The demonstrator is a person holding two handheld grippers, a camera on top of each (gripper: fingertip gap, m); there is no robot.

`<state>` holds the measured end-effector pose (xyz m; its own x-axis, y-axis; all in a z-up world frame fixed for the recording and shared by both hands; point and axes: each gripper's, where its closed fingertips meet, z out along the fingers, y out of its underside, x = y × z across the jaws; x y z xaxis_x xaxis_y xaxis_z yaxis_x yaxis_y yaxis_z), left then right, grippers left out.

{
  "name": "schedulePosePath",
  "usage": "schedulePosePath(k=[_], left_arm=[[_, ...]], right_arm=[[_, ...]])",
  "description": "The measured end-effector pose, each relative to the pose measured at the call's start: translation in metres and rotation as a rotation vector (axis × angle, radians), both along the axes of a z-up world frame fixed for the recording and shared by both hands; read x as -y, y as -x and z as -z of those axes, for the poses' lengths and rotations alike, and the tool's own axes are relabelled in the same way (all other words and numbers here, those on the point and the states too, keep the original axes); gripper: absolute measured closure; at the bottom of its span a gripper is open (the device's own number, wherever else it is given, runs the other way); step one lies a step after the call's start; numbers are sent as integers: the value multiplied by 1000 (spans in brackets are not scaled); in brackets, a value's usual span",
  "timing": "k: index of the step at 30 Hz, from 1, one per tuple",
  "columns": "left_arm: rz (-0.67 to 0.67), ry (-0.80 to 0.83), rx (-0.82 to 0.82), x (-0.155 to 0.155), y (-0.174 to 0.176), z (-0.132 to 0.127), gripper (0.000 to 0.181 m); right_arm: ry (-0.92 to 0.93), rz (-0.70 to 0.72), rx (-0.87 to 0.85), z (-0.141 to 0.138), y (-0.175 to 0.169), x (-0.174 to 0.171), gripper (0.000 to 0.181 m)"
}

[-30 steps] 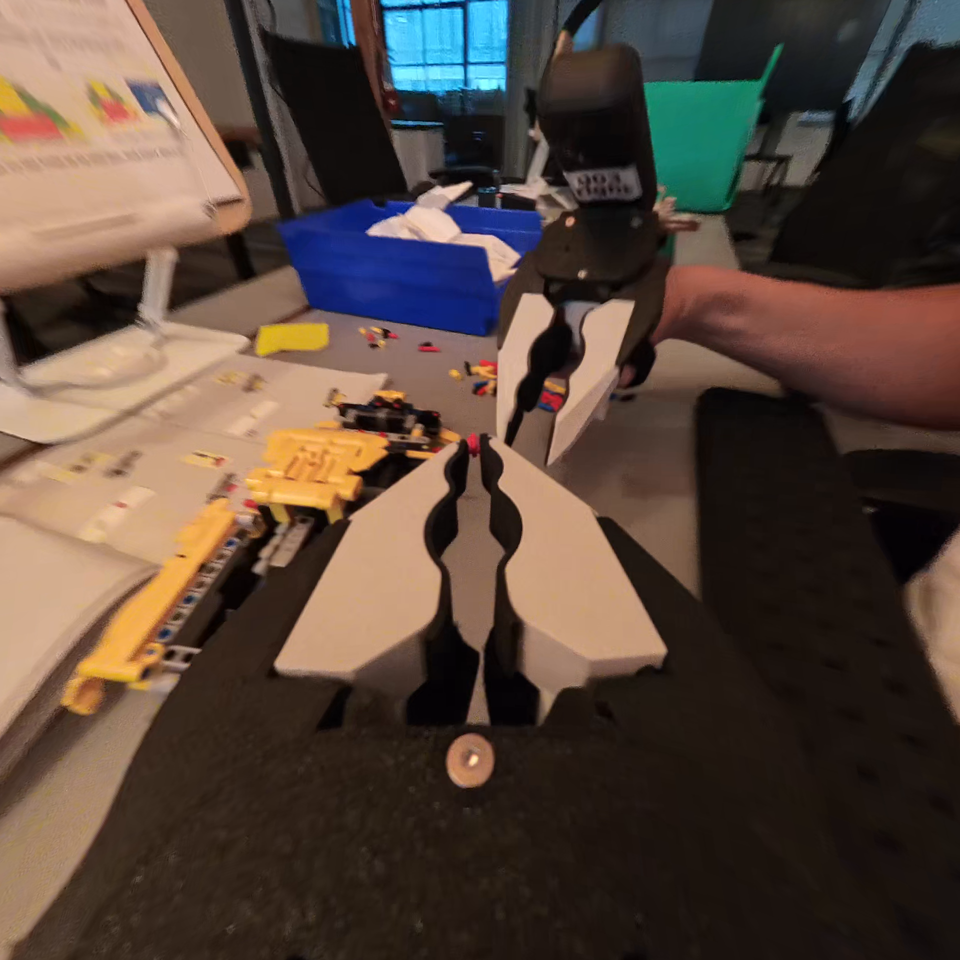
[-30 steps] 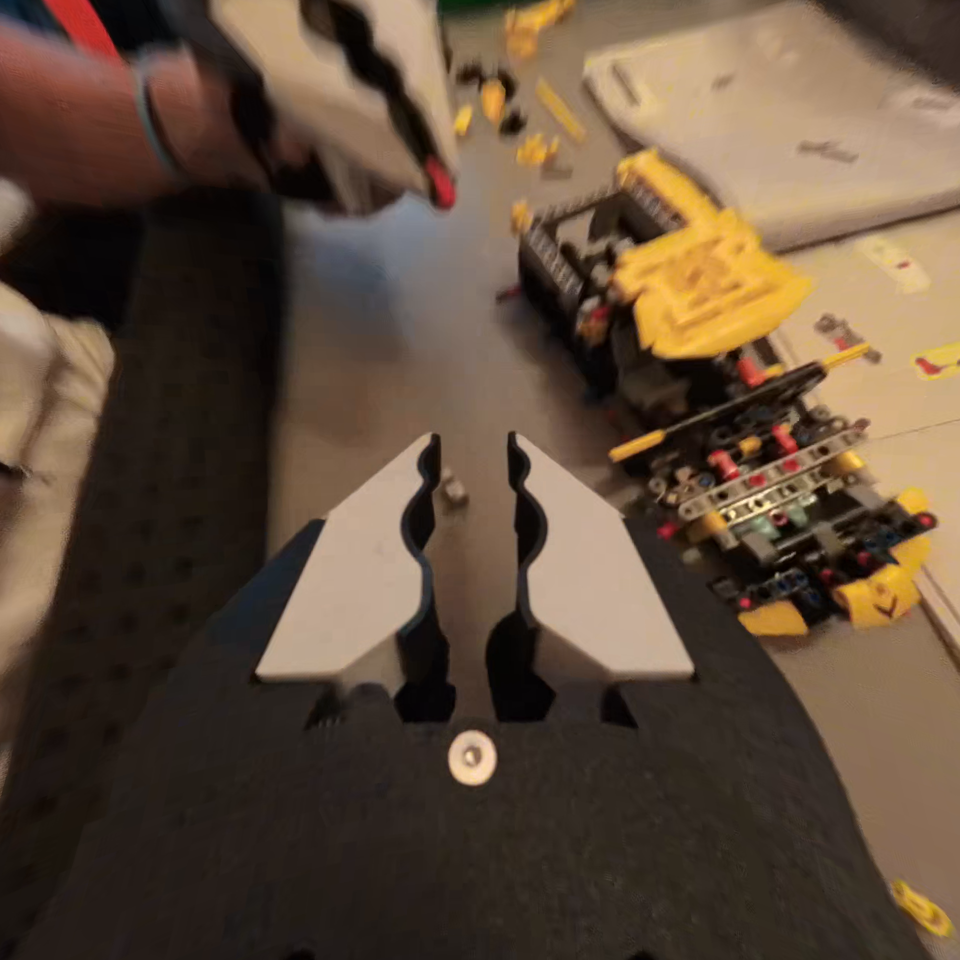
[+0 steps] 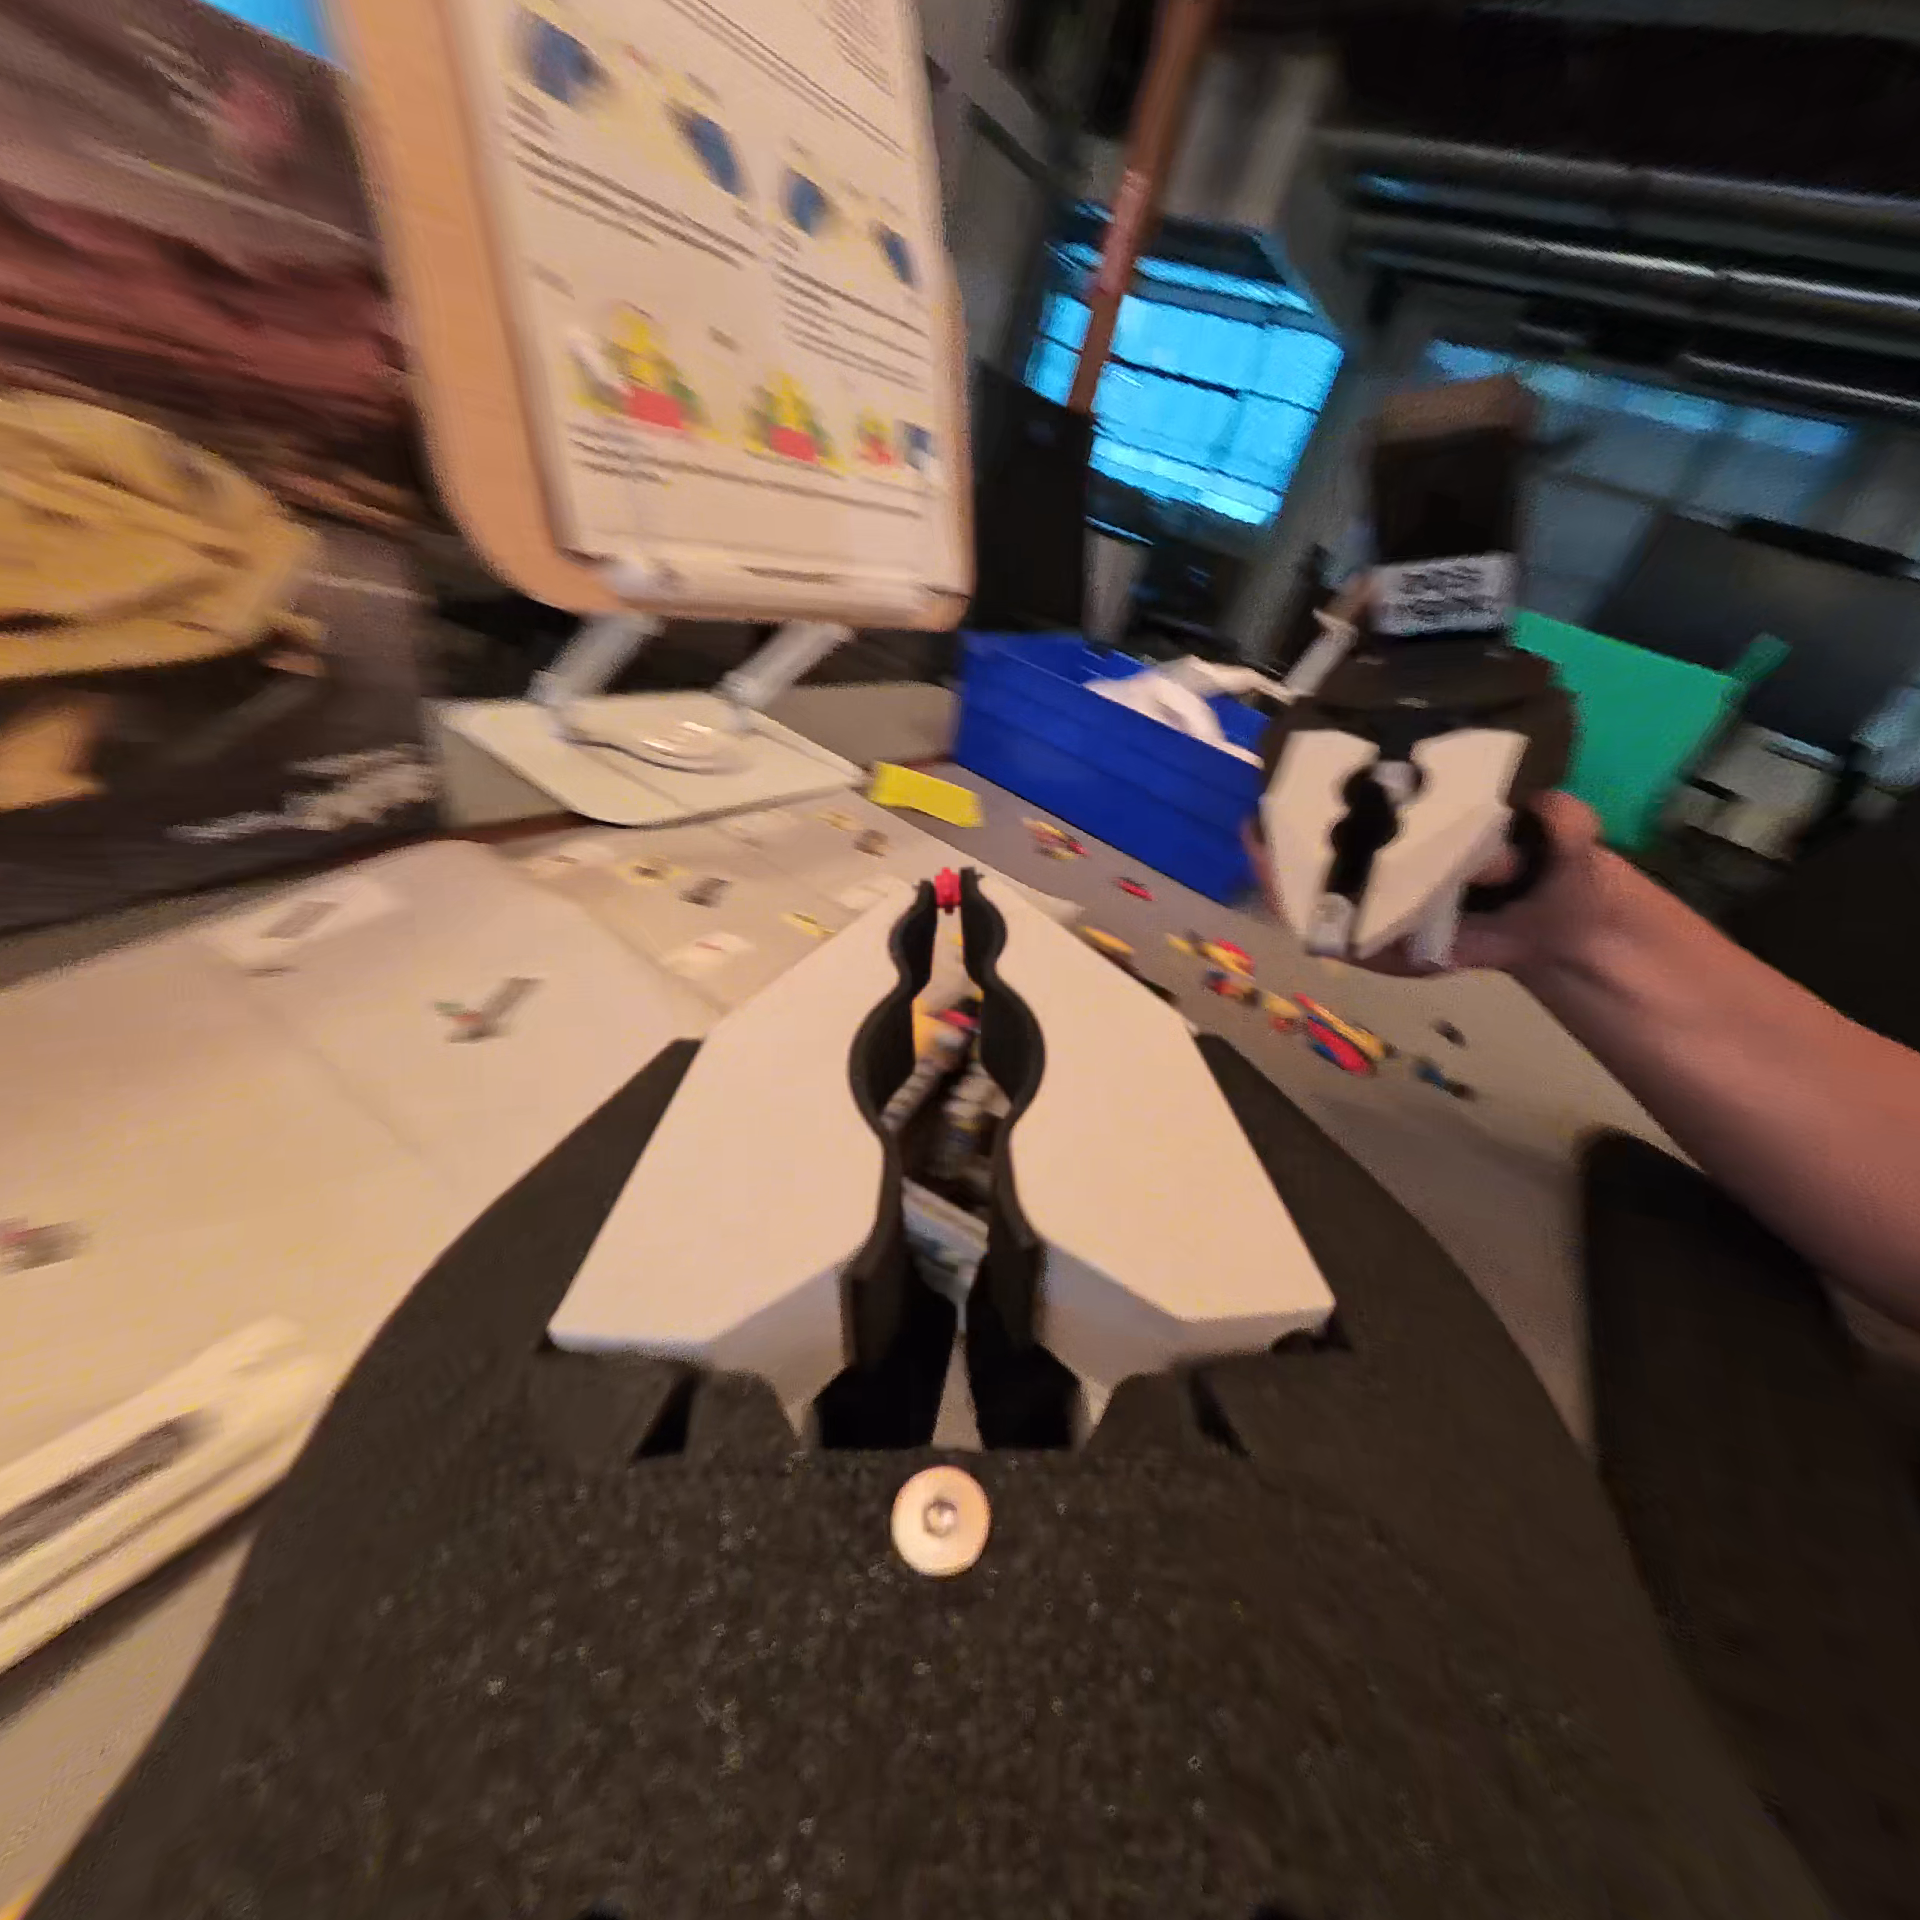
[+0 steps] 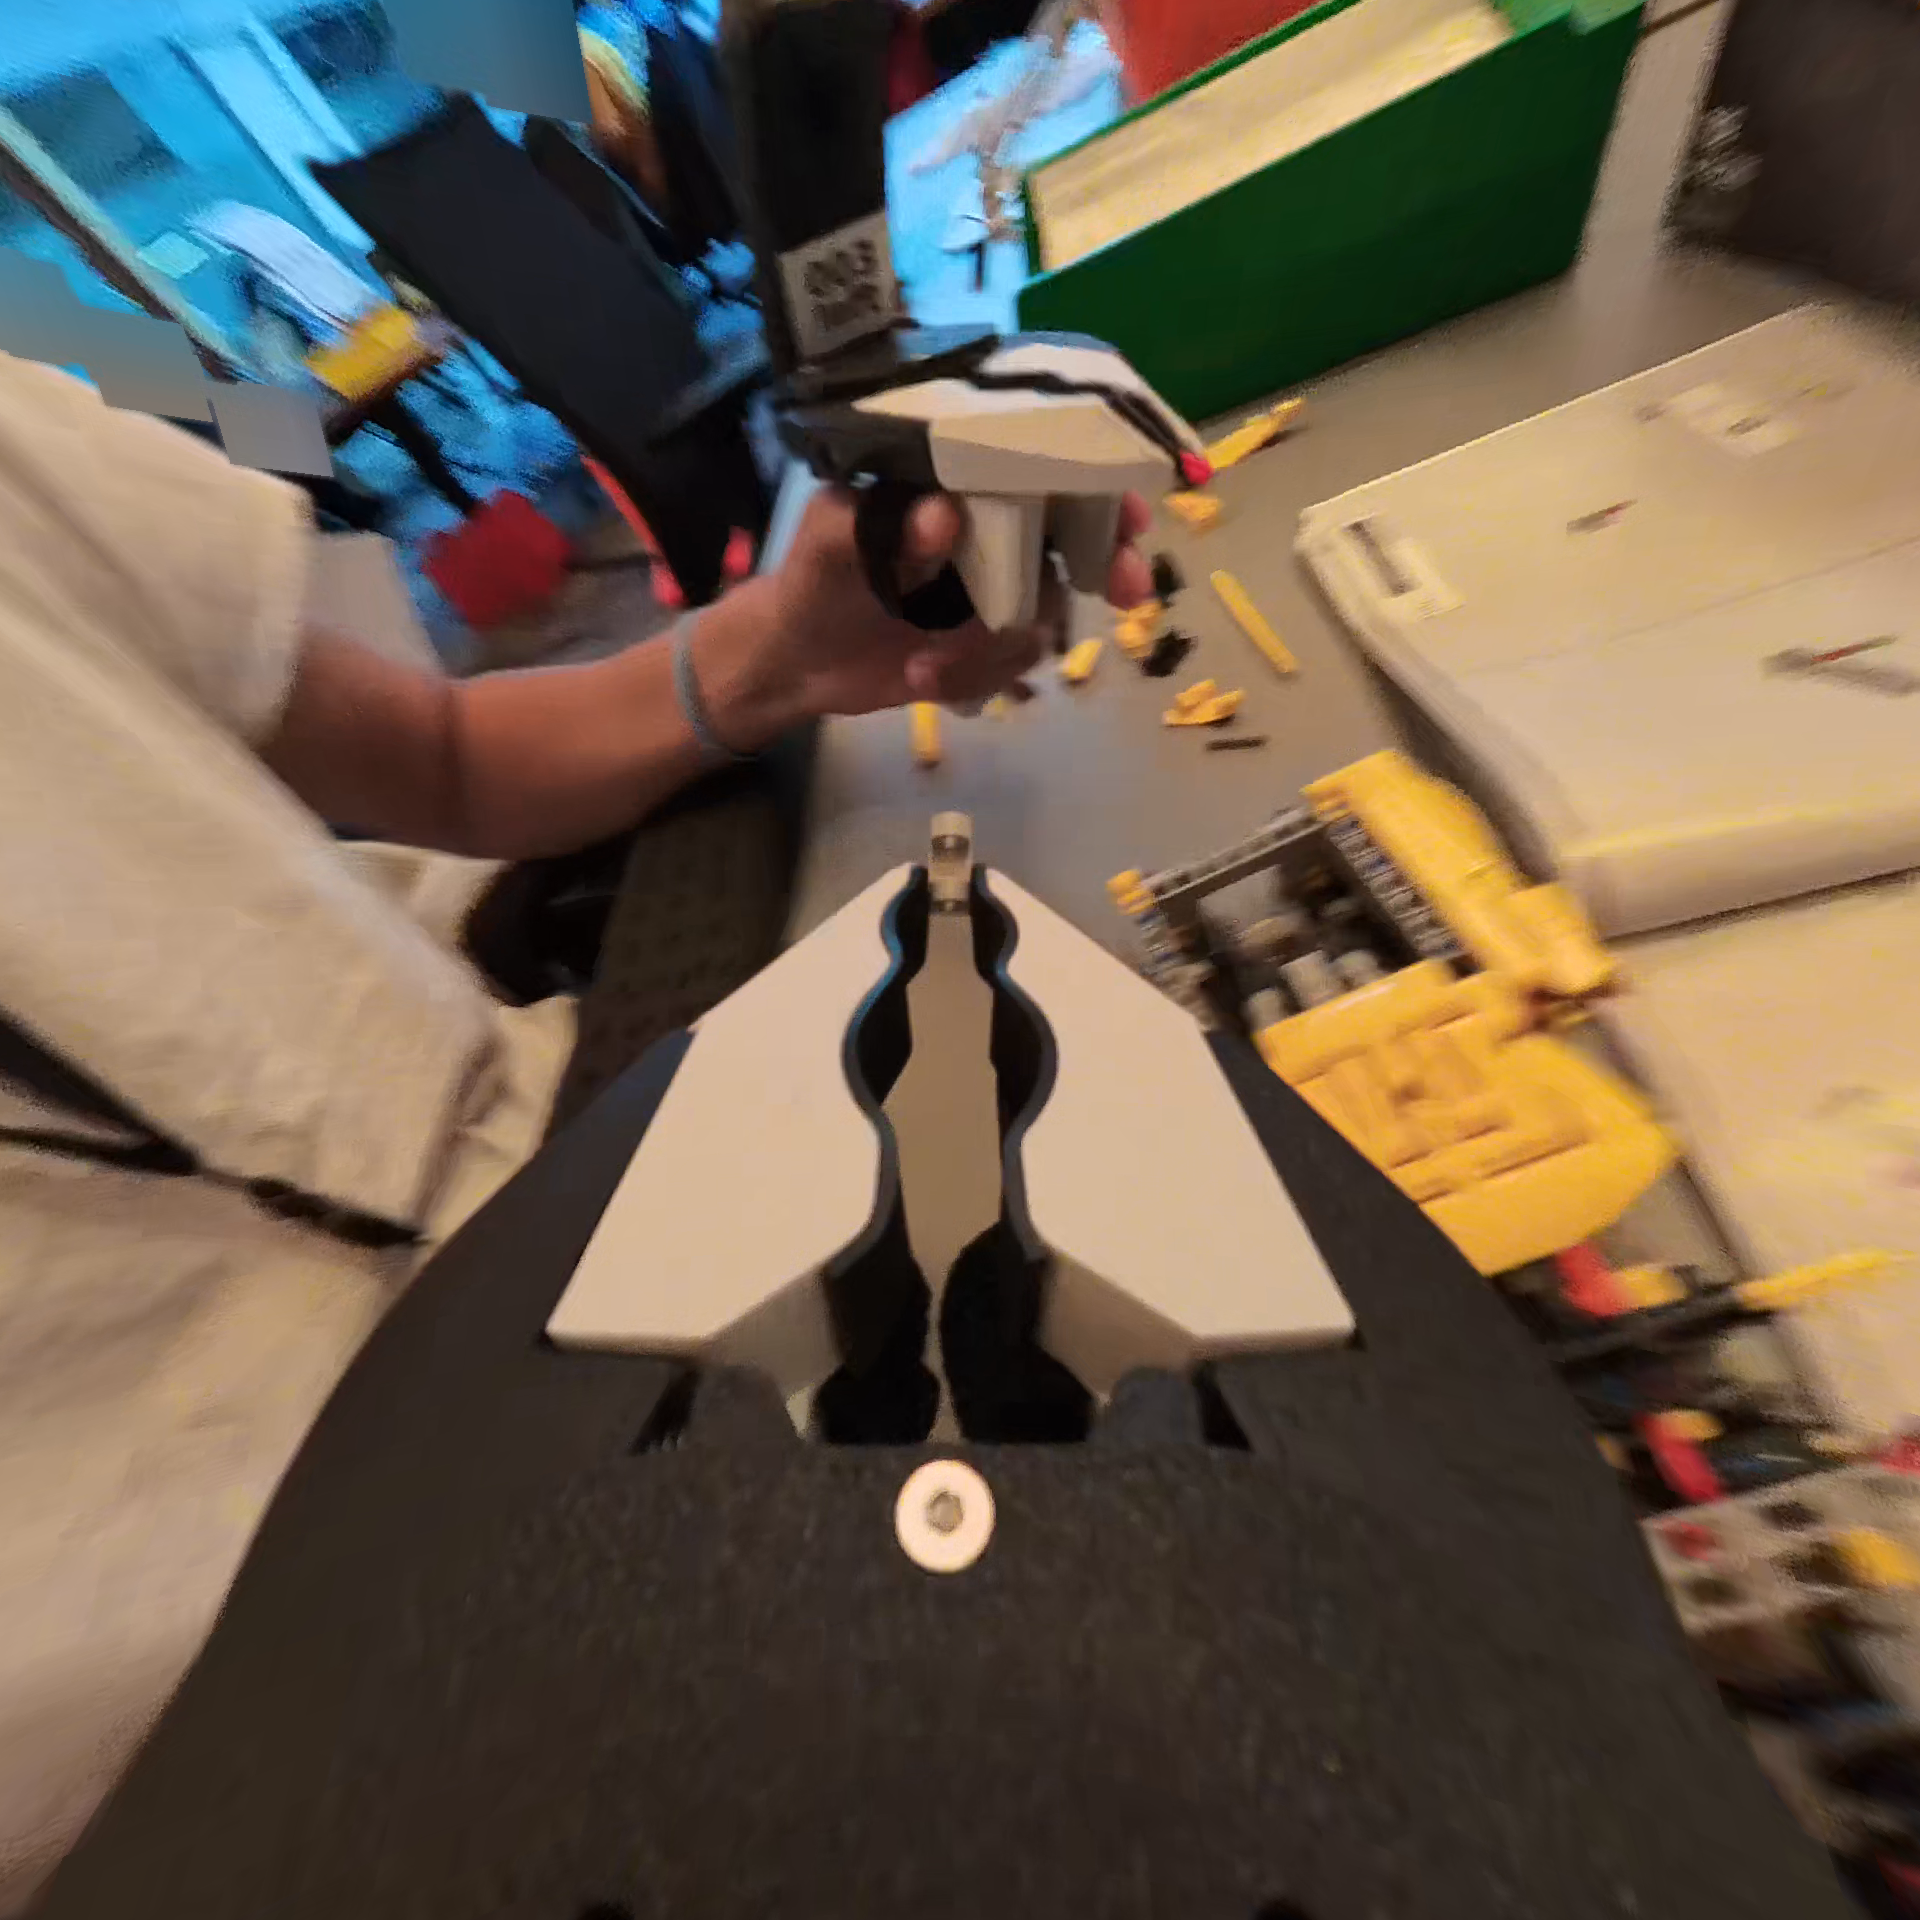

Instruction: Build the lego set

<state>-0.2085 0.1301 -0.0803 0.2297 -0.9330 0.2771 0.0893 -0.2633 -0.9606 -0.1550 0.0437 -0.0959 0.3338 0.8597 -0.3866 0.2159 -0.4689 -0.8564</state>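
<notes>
Here the yellow and black lego model [image 4: 1423,1049], partly built, lies on the grey table [image 4: 1039,769]; in the right wrist view it is to the right of the right gripper [image 4: 949,883]. In the left wrist view only a small part of the model shows, through the gap between the fingers of the left gripper [image 3: 944,896].

The left gripper is held up above the table, and its jaws are closed on a small red piece [image 3: 944,891], which is pinched at the very tips. The same red piece is seen at the tip of this gripper in the right wrist view [image 4: 1195,473], above and to the left of the model. The right gripper has its jaws closed on a small light grey piece [image 4: 949,844], which stands out past the tips. In the left wrist view the right gripper [image 3: 1351,930] is up in the air too, and a pale piece shows at its tips.

Loose small pieces [image 4: 1195,665], mostly yellow, lie scattered on the table behind the model. White instruction sheets [image 4: 1621,603] are spread just beside the model, on its right and far side. Behind the loose pieces stands a green bin [image 4: 1340,208]. In the left wrist view a blue bin [image 3: 1091,758] with white paper in it stands at the far side of the table, and left of it a board with a printed page [image 3: 727,301] stands on a white holder. The pictures are blurred, so small details of the model cannot be told.
</notes>
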Motion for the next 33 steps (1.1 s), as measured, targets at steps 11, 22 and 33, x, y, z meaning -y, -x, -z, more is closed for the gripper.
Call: schedulePosePath(k=[11, 22, 33], left_arm=[[1, -29, -106, -97, 51, -61, 177], [186, -56, 347, -59, 63, -98, 178], [416, -196, -352, 12, -19, -1, 178]], right_arm=[[-80, 202, -328, -30, 26, -95, 175], [-234, 185, 127, 5, 19, -72, 174], [-287, 148, 202, 6, 21, -63, 175]])
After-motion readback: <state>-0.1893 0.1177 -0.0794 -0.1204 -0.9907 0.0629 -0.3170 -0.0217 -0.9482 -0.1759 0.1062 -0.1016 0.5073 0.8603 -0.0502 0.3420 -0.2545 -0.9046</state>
